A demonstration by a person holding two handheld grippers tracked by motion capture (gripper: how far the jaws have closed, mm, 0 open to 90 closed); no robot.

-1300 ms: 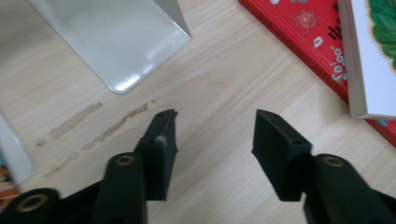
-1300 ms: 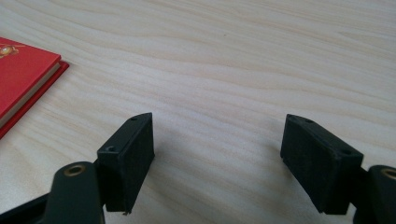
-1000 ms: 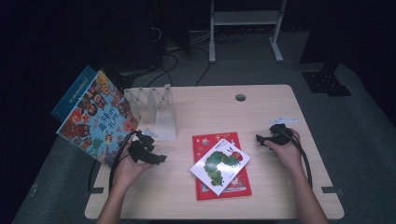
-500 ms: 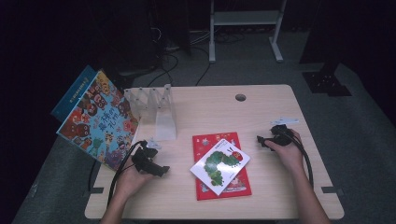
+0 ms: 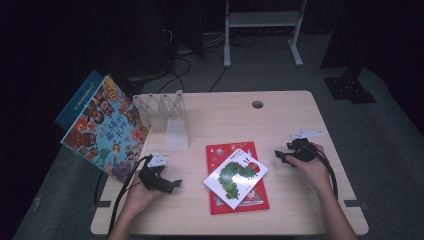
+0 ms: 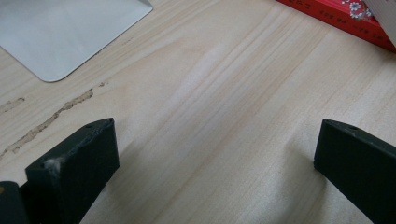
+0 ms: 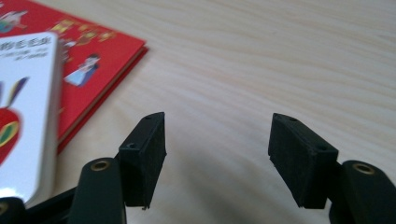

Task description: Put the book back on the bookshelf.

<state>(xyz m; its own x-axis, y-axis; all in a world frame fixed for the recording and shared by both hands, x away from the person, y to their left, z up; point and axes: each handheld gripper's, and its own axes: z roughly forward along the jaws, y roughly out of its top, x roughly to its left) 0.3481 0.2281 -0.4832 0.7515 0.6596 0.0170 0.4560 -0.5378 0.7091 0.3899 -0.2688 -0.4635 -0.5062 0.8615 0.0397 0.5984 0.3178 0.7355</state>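
Left gripper [image 5: 161, 181] is seen in the high view low over the table [image 5: 280, 115], left of the books, with its jaws spread and nothing between them; they have just been opening. Right gripper [image 5: 289, 154] is held just right of the white caterpillar book [image 5: 235, 177], which lies askew on the red book [image 5: 235, 205] at mid-table. A clear rack [image 5: 167, 117] stands behind, and a large picture book [image 5: 102, 127] leans at the table's left edge.

From the left gripper view, bare wood is noted between the wide-set jaws, the red book's edge [image 6: 336, 21] at upper right and a grey sheet [image 6: 65, 32] at upper left.

From the right gripper view, the jaws are apart, having just been closing, with only tabletop between them; the white book [image 7: 25, 112] lies to their left, untouched.

Risk is judged as follows: the white book rests loosely, so a grazing approach could slide it off the red one; a grip on a thin corner could slip.
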